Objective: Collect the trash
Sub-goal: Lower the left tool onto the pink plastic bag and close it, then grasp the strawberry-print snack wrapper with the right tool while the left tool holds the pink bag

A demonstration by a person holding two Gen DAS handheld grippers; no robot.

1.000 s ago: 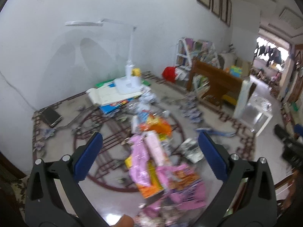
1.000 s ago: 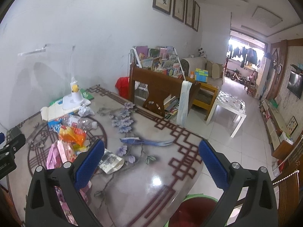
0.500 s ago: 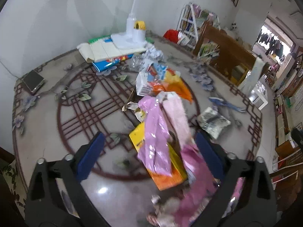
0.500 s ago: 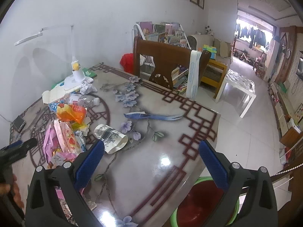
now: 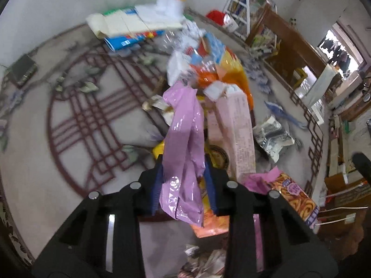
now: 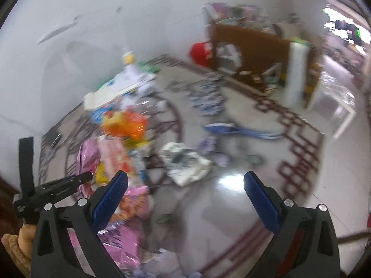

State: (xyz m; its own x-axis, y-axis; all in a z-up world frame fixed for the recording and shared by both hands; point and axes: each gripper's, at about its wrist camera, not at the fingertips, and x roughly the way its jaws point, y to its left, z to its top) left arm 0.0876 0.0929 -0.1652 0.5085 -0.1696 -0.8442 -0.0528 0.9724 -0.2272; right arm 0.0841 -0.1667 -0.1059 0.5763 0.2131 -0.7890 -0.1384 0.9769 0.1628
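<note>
Since a second ago, both grippers have dropped toward the table (image 5: 41, 153) and tilted down, and the left gripper (image 5: 183, 178) has gone from wide open over the litter to pinching the purple wrapper (image 5: 183, 143); its blue pads press the glossy plastic from both sides. The right gripper (image 6: 185, 197) stays spread with nothing between its jaws, hovering over bare tabletop near the crumpled silver packet (image 6: 185, 162). Collection looks barely begun: the purple wrapper is gripped but appears to lie where it was, on the heap. Left on the table are the pale pink box (image 5: 236, 134), the orange bag (image 5: 222, 76), the pink snack pack (image 5: 287, 194) and the silver packet. No bin shows in the current views.
</note>
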